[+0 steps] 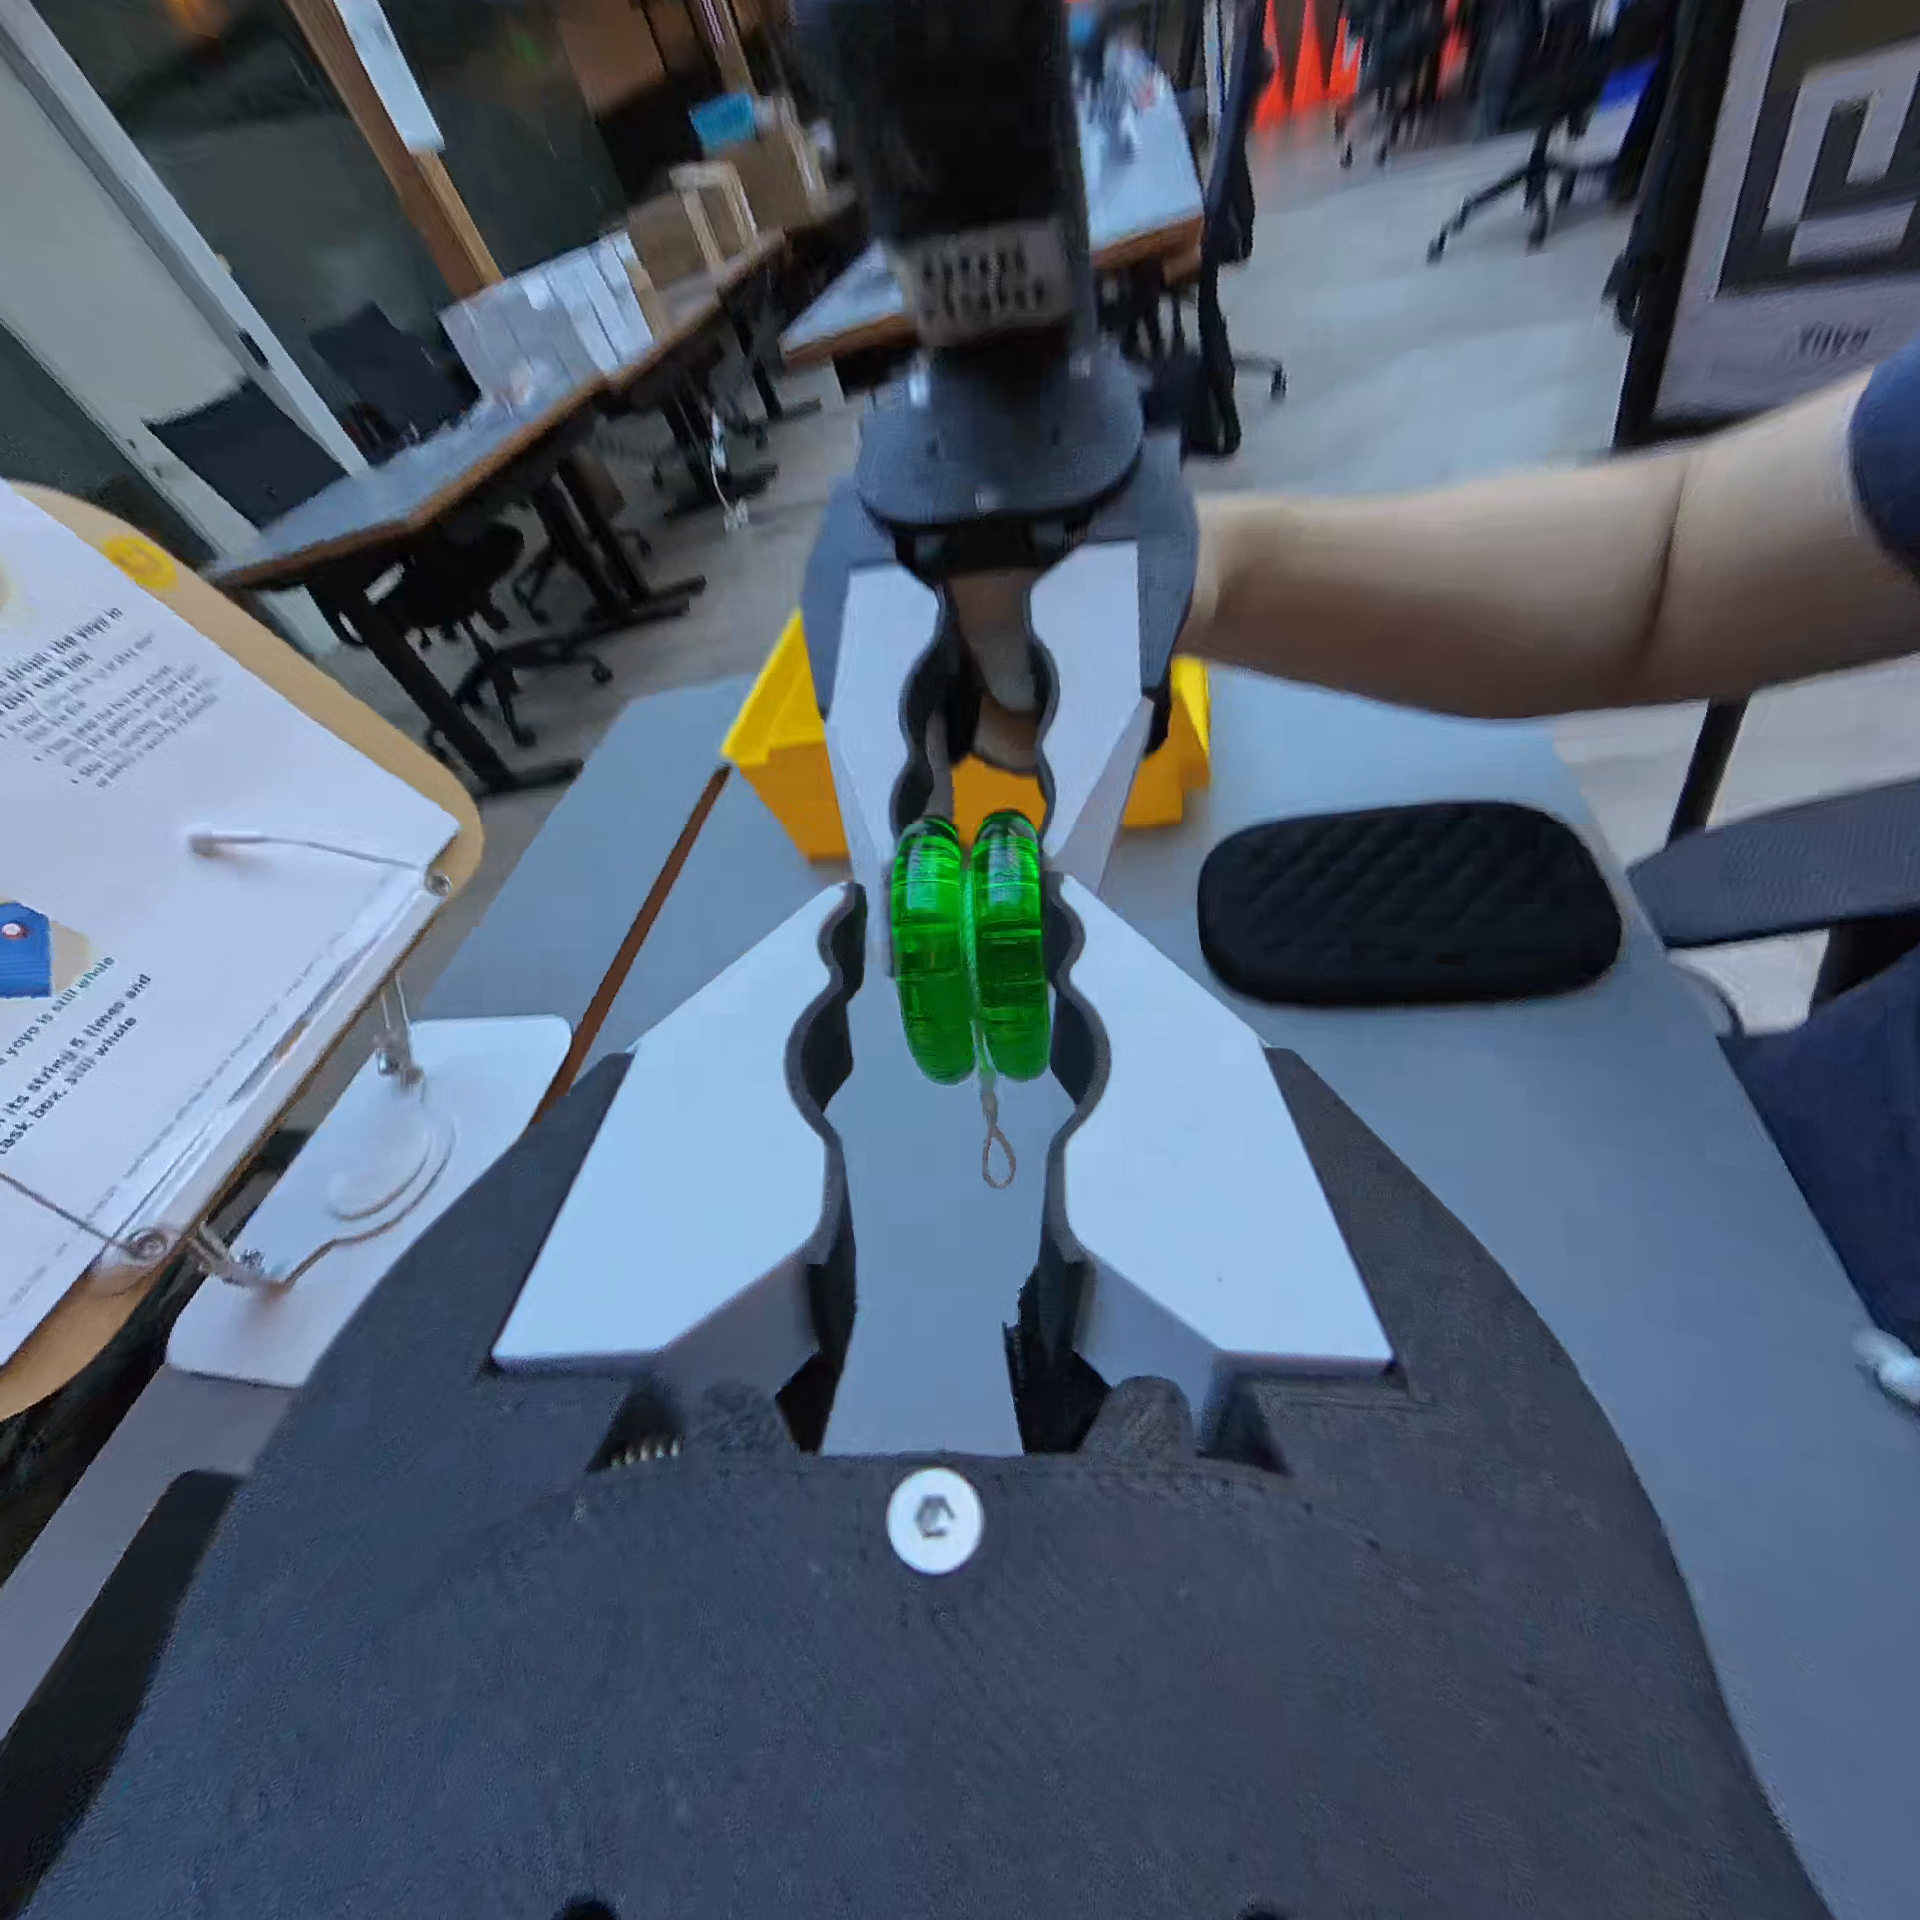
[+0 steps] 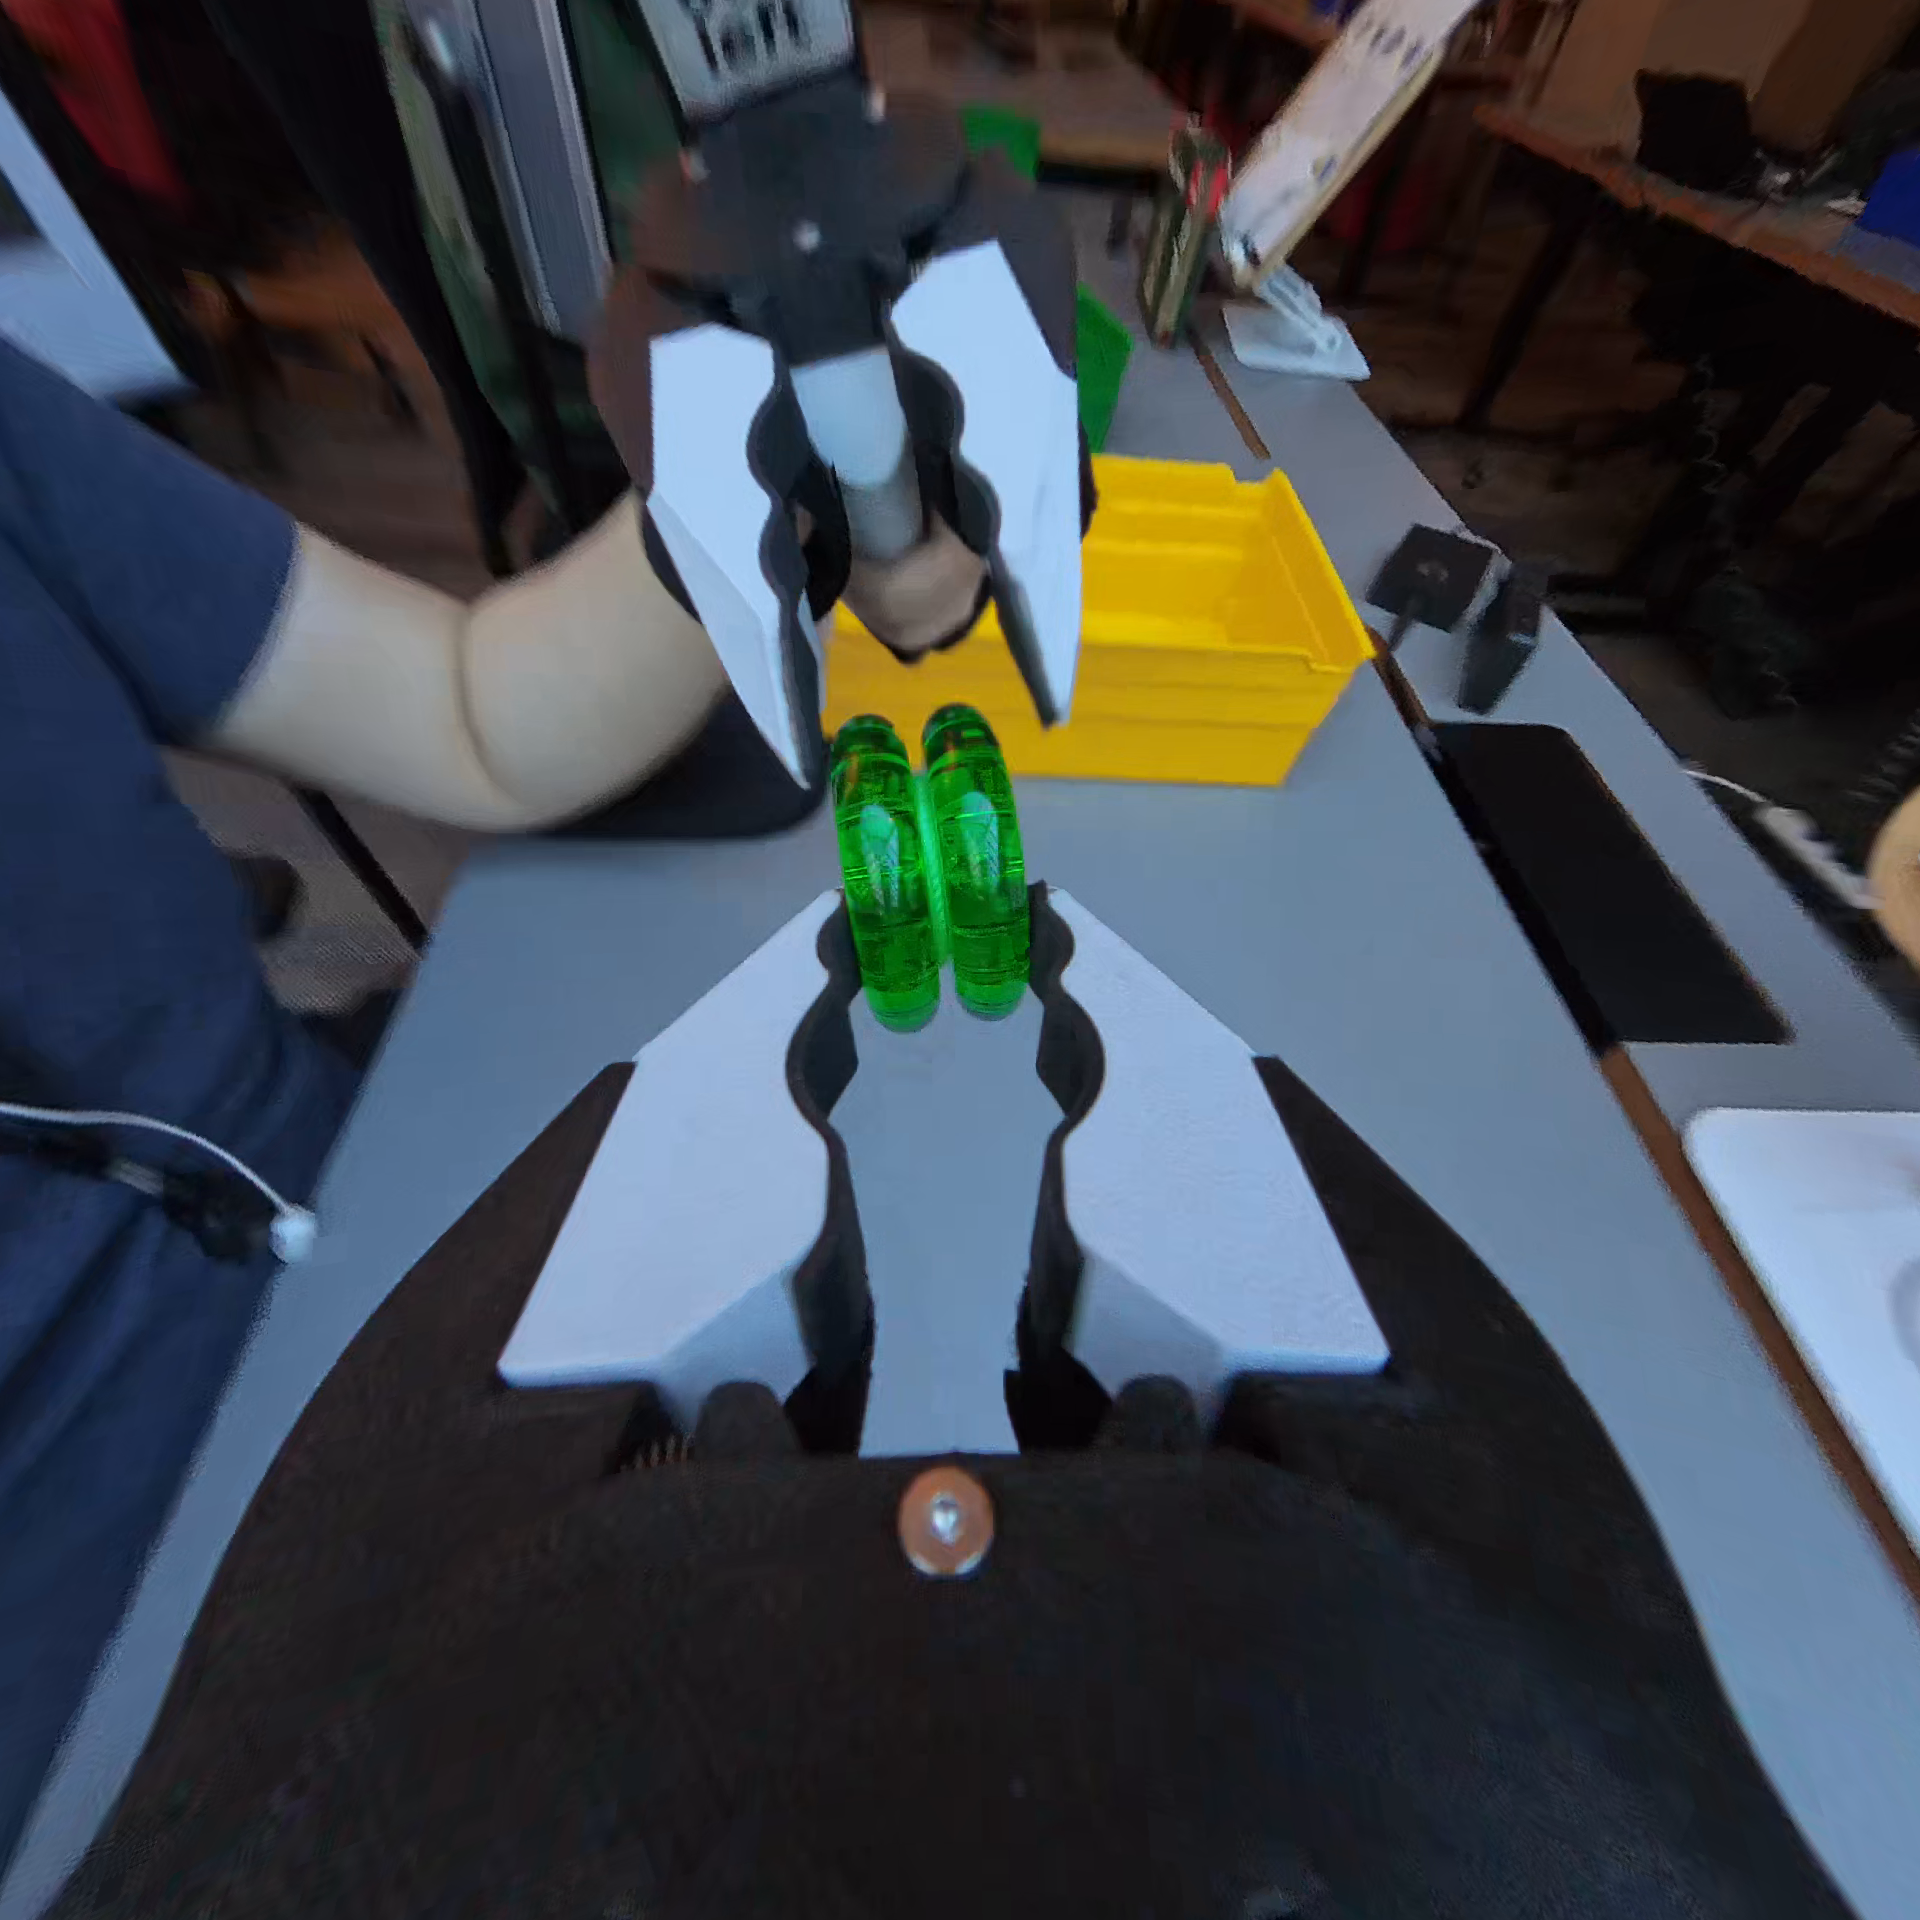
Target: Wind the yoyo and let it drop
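A clear green yoyo point(image 1: 971, 945) hangs above the grey table point(image 1: 1403, 1143), on edge, with its string wound in. A short string end with a loop point(image 1: 997, 1153) dangles below it. The two grippers face each other across it. My right gripper point(image 2: 935, 909) is shut on the yoyo point(image 2: 930, 894), with both pads against its sides. My left gripper point(image 1: 958, 899) is open, with its fingertips either side of the yoyo and a narrow gap at the left finger. In the right wrist view the left gripper point(image 2: 925, 743) shows spread just past the yoyo's far edge.
A yellow bin point(image 2: 1195, 623) stands on the table behind the yoyo. A black padded mat point(image 1: 1403, 904) lies to the right of it. A clipboard with a printed sheet point(image 1: 208, 883) leans on a stand at the left. A person's arm point(image 1: 1507, 592) reaches in from the right. My two grippers' fingertips are within a few centimetres of each other.
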{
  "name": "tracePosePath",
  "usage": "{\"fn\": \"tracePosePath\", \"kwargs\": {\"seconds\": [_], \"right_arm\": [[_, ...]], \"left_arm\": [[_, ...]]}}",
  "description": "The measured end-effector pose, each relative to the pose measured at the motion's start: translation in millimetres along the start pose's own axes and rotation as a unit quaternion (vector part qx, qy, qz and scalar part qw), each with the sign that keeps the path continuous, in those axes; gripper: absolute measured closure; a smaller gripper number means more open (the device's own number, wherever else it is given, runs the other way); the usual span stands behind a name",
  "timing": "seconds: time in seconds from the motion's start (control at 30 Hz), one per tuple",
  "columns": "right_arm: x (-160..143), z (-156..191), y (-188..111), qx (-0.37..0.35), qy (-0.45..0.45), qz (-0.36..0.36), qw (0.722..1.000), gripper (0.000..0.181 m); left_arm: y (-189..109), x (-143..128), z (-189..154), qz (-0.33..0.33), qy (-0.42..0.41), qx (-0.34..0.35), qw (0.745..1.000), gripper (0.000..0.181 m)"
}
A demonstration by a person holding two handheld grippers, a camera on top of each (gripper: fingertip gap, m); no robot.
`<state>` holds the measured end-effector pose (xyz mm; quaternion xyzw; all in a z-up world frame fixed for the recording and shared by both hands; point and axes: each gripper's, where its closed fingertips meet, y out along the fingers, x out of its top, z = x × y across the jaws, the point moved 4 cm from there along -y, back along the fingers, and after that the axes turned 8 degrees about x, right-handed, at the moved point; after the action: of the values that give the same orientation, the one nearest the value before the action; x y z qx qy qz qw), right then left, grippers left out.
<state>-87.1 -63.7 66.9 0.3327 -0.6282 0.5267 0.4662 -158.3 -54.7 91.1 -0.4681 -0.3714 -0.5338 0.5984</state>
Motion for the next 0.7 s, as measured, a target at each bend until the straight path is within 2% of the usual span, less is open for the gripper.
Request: {"fn": "tracePosePath", "kwargs": {"seconds": [0.07,0.13,0.2,0.23,0.37,0.47,0.57,0.63,0.7], "right_arm": [[10.0,0.5,-10.7,0.063,0.084,-0.127,0.986,0.152],[19.1,6.3,-20.2,0.179,0.176,-0.245,0.936,0.153],[23.5,14.0,-24.2,0.29,0.224,-0.311,0.877,0.153],[23.8,18.1,-22.6,0.329,0.228,-0.326,0.857,0.153],[24.3,37.3,-1.3,0.45,0.212,-0.325,0.804,0.153],[28.0,48.6,8.2,0.544,0.206,-0.329,0.744,0.153],[29.8,53.7,11.2,0.616,0.2,-0.334,0.685,0.153],[27.9,57.3,10.3,0.677,0.199,-0.328,0.628,0.153],[24.6,59.1,16.3,0.708,0.204,-0.325,0.593,0.153]], "left_arm": [[-14.2,11.2,5.5,-0.064,-0.038,-0.024,0.997,0.133],[-26.9,12.9,7.4,-0.095,-0.061,-0.062,0.992,0.132],[-32.4,11.4,10.8,-0.116,-0.065,-0.071,0.989,0.128],[-32.7,11.5,10.6,-0.13,-0.069,-0.079,0.986,0.124],[-27.3,19.6,-8.4,-0.176,-0.101,-0.164,0.965,0.114],[-18.9,18.2,-26.6,-0.169,-0.084,-0.202,0.961,0.112],[-15.2,16.5,-39.6,-0.165,-0.047,-0.214,0.962,0.114],[-15.4,17.8,-41.9,-0.174,-0.032,-0.21,0.962,0.116],[-17.6,18.2,-40.9,-0.185,-0.018,-0.202,0.962,0.119]]}}
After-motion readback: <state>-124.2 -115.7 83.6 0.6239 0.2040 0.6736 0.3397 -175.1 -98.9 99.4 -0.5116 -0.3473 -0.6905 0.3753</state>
